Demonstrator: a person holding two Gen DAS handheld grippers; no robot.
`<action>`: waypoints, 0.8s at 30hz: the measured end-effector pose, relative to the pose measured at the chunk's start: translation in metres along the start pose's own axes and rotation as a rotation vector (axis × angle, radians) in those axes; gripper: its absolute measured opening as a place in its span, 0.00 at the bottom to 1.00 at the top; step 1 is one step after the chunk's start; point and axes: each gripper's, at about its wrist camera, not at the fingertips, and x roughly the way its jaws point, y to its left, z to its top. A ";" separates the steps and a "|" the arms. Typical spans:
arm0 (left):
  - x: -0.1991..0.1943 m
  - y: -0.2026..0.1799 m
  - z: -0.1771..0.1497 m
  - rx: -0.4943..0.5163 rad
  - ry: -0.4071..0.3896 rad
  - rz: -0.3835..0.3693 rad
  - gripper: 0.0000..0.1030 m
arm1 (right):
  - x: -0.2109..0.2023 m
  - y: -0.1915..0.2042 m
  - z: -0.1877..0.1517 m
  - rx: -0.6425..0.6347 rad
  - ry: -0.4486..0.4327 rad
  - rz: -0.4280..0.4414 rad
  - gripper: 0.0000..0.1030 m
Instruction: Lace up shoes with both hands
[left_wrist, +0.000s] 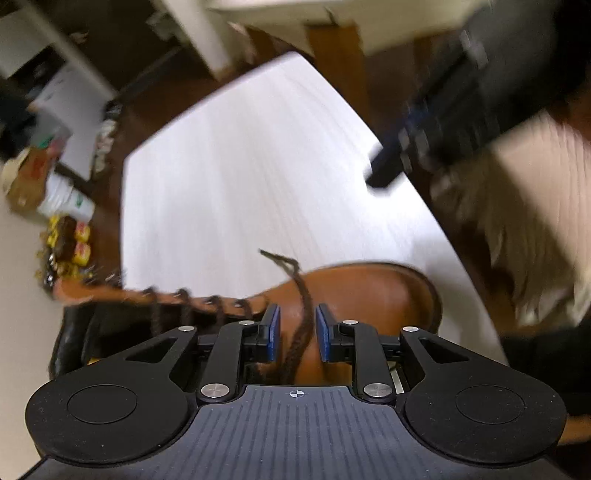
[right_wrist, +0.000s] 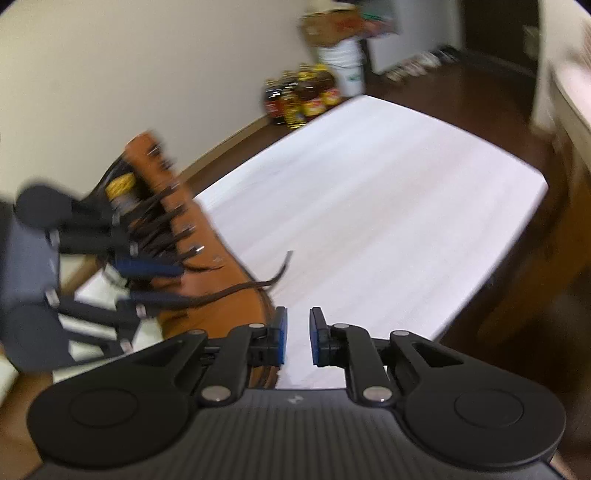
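While lace (left_wrist: 301, 314) hangs between, left claw (left_wrist: 297, 334) parted over boot (left_wrist: 369, 295).

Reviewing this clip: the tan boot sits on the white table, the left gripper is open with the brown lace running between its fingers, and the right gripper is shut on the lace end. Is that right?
Not quite. The right gripper is open and holds nothing; the right wrist view shows only bare white table between its fingers. The rest stands: the tan boot sits on the table, and the left gripper is open with the brown lace between its fingers.
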 end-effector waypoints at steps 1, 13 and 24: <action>0.002 -0.001 0.000 0.014 0.019 0.004 0.04 | -0.002 -0.008 0.000 0.038 0.001 0.014 0.16; -0.065 0.013 -0.026 -0.362 -0.188 0.025 0.04 | 0.061 -0.071 -0.029 0.899 0.175 0.551 0.27; -0.092 0.007 -0.045 -0.397 -0.254 0.005 0.04 | 0.098 -0.055 -0.047 1.170 0.219 0.695 0.27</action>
